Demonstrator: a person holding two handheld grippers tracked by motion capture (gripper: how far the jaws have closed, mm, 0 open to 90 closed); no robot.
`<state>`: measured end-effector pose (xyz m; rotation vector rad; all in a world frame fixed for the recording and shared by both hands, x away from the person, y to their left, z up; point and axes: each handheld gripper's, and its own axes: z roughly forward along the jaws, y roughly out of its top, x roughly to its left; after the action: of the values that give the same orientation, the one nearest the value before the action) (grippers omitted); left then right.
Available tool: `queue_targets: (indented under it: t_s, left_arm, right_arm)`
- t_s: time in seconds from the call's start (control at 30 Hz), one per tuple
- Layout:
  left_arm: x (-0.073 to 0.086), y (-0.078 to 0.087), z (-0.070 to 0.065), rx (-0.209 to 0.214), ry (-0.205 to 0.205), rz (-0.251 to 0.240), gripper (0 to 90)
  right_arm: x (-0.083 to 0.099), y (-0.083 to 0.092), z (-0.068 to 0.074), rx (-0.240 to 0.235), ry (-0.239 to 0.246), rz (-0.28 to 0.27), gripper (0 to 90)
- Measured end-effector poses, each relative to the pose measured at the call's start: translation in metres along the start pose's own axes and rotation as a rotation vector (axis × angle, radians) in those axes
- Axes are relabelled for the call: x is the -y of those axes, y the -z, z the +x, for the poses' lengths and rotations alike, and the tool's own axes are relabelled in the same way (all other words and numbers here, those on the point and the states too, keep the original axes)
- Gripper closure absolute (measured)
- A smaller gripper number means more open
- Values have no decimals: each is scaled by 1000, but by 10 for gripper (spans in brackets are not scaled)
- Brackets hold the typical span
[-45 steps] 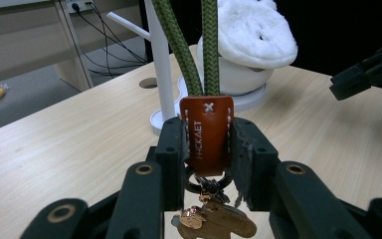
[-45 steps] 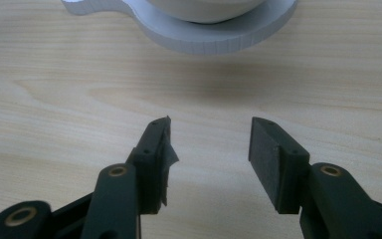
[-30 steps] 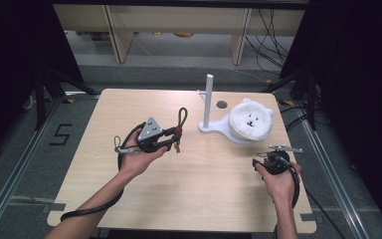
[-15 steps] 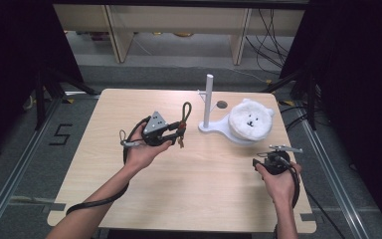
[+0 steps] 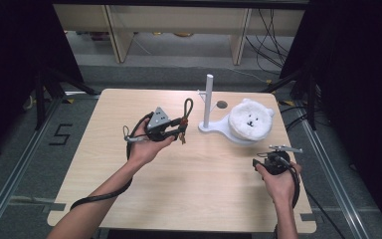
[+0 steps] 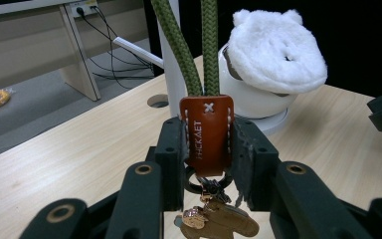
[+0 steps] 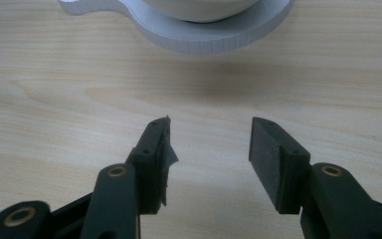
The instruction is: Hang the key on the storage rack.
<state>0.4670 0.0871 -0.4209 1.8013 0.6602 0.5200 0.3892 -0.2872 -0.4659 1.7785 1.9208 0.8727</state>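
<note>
the left hand-held gripper (image 6: pixel 206 149) is clamped on the brown leather tab (image 6: pixel 207 133) of a key strap, its two black jaws pressing the tab from either side. from the tab's top a green braided cord loop (image 6: pixel 202 47) rises upright, and below it a dark ring carries a small copper-coloured charm (image 6: pixel 219 223) that hangs between the jaws. in the high view this gripper is held above the wooden surface (image 5: pixel 189 194), left of the middle, with the cord loop (image 5: pixel 187 108) standing up just left of the white post (image 5: pixel 209 99). the post rises from a flat white stand (image 5: pixel 214 128), whose round end bears a white fluffy bear-face cap (image 5: pixel 249 120). the right hand-held gripper (image 7: pixel 209 154) has its jaws apart with nothing between them, low over the surface just before the stand's rim (image 7: pixel 204 37); in the high view it (image 5: pixel 273 160) sits near the right edge.
</note>
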Motion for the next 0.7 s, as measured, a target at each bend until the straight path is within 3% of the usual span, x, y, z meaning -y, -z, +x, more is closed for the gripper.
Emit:
queue_targets:
  t_s: [0.03, 0.1, 0.3, 0.37, 0.7]
  left_arm:
    - [-1, -1, 0, -1, -1, 2, 672]
    - [-2, -2, 1, -2, 0, 3, 671]
    - [-5, -9, 2, -5, -3, 6, 671]
    - [-6, -10, 3, -4, -7, 8, 671]
    - [-11, -18, 5, -6, -8, 5, 671]
  right_arm:
    - [0, 0, 3, -4, -39, 7, 520]
    - [1, 0, 3, -18, -42, 2, 520]
    - [0, 1, 3, -15, -35, 6, 520]
    - [1, 2, 0, -9, -1, 18, 520]
    - [1, 0, 0, -18, -11, 17, 520]
